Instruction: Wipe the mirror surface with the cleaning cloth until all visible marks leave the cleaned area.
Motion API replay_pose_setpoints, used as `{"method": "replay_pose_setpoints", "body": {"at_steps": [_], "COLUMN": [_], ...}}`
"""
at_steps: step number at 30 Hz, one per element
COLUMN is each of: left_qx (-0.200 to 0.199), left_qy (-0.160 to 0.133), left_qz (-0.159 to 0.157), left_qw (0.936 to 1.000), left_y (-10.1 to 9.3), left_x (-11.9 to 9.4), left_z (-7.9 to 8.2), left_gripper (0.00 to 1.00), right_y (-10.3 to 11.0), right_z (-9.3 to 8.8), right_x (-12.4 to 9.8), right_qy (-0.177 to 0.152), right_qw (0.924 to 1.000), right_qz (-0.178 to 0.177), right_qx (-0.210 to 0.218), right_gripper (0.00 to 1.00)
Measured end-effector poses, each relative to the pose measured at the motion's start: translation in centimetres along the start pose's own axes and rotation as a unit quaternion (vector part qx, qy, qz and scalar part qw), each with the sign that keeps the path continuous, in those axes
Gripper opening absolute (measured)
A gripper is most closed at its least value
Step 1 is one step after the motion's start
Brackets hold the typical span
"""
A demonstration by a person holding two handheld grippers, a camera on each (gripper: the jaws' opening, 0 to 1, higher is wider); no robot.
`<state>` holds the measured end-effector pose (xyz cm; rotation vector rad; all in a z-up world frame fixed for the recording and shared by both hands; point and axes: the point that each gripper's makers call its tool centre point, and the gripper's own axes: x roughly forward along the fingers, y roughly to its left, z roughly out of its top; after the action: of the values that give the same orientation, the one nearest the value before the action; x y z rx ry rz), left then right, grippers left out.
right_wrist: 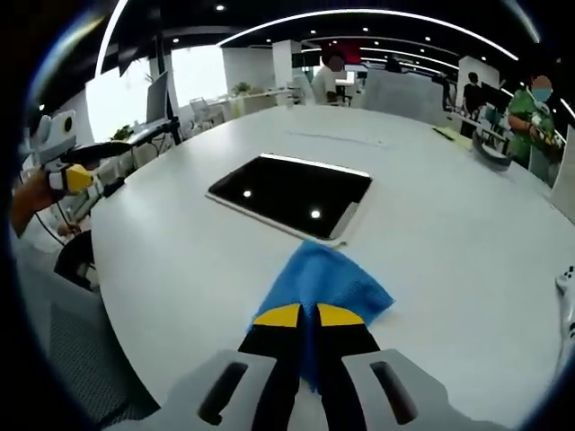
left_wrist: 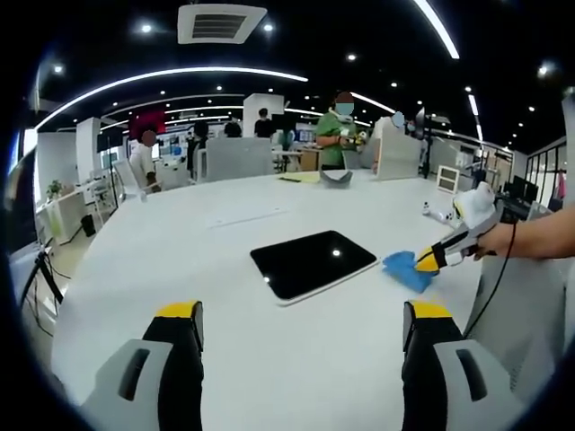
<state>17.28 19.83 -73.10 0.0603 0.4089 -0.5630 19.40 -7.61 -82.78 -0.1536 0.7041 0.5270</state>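
Cloth (right_wrist: 328,283) pinched, mirror (right_wrist: 289,195) ahead
Right gripper (right_wrist: 308,316) clamps it just beside the mirror, ready to wipe; left gripper (left_wrist: 301,325) hangs spread, clear

A large white round table (left_wrist: 269,359) spreads across an open office. Overhead at 12 o'clock, a dark ceiling carries a square air vent (left_wrist: 221,21) and curved light strips (left_wrist: 171,75). Bright windows (right_wrist: 193,76) glow at 10 o'clock in the right gripper view.
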Motion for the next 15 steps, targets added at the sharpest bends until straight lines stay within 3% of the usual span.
{"method": "replay_pose_setpoints", "body": {"at_steps": [8, 15], "left_qx": [0.001, 0.002], "left_qy": [-0.001, 0.004], "left_qz": [-0.001, -0.007], "left_qw": [1.0, 1.0], "left_y": [0.2, -0.1], "left_x": [0.2, 0.6], "left_z": [0.1, -0.2], "left_gripper": [0.93, 0.93], "right_y": [2.0, 3.0], "right_z": [3.9, 5.7], "right_x": [0.1, 1.1], "right_qy": [-0.046, -0.056], "right_qw": [0.9989, 0.9981], "right_qz": [0.012, 0.025], "right_qx": [0.002, -0.006], "right_gripper": [0.0, 0.0]}}
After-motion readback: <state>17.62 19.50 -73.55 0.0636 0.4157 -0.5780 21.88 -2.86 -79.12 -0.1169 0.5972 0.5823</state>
